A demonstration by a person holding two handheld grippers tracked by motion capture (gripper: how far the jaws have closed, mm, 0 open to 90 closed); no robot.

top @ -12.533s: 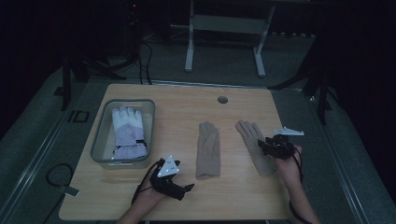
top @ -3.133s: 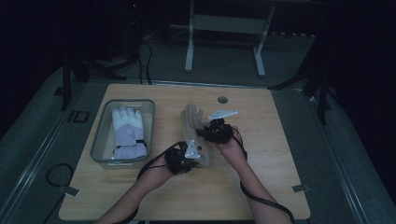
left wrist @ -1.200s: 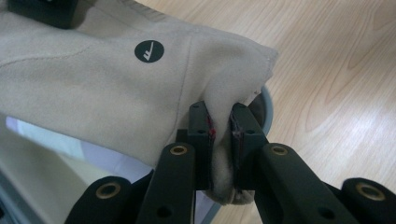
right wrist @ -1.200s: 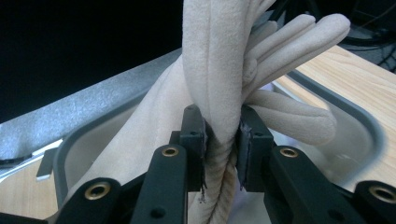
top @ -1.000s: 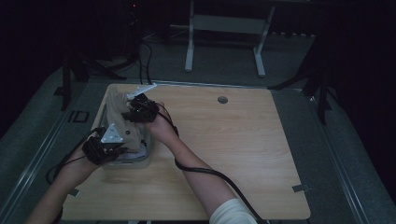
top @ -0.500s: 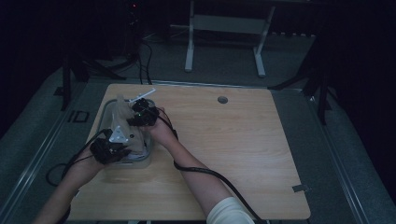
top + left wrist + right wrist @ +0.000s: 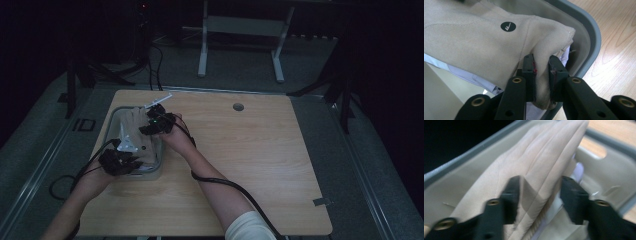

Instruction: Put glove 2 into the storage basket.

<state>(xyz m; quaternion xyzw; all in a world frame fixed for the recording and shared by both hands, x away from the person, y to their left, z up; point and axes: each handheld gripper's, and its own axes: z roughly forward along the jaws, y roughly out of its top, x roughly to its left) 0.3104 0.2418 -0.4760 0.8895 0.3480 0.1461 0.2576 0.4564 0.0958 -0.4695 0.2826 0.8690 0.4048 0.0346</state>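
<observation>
Pinching beige glove (image 7: 486, 45), left fingers (image 7: 529, 70); right fingers (image 7: 511, 192) just parting.

The bin (image 7: 114, 127) sits at the worktop's (image 7: 260, 165) left edge. Inside the bin, the glove (image 7: 474, 45) lies on top of another glove (image 7: 469, 76). The left tongs (image 7: 541, 72) are at the bin's near end, the right tongs (image 7: 539, 192) over the bin's far end. A hole (image 7: 238, 106) lies well right of the bin.
</observation>
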